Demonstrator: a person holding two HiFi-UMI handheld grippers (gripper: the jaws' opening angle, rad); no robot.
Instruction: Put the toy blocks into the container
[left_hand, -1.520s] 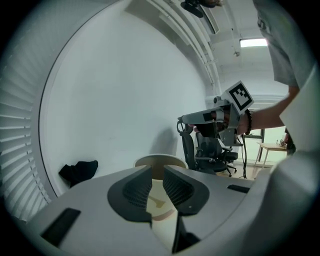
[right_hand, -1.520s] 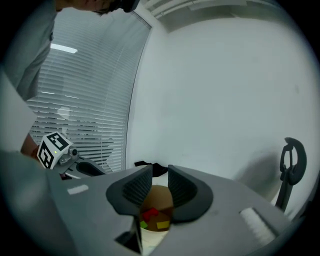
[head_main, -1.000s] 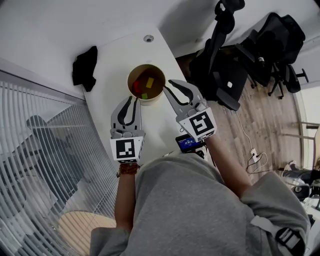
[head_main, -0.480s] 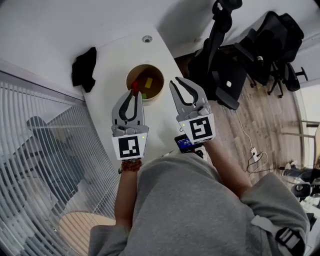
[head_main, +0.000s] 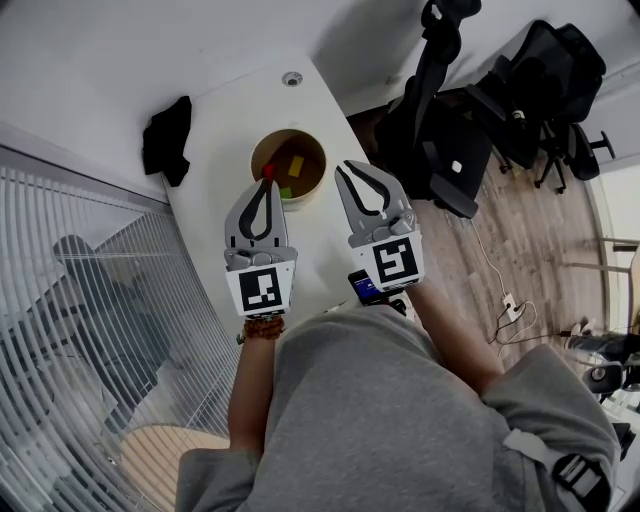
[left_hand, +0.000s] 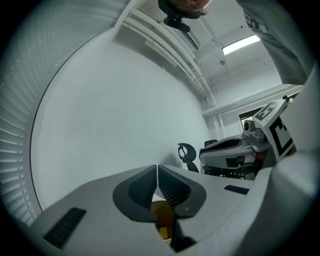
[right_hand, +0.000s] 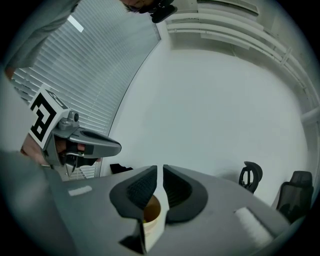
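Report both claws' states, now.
Left claw: shut after just closing, nothing between the jaws.
Right claw: has just been closing, a narrow gap remains, nothing between the jaws.

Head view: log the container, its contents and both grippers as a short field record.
container: round tan tub, upright on white table
contents: yellow block, green block, red block partly behind a gripper tip
left gripper: jaws just closed together, empty, tip at tub's near rim
right gripper: jaws have been closing, slim gap left, empty, tip just right of tub
other: black cloth at table's left edge
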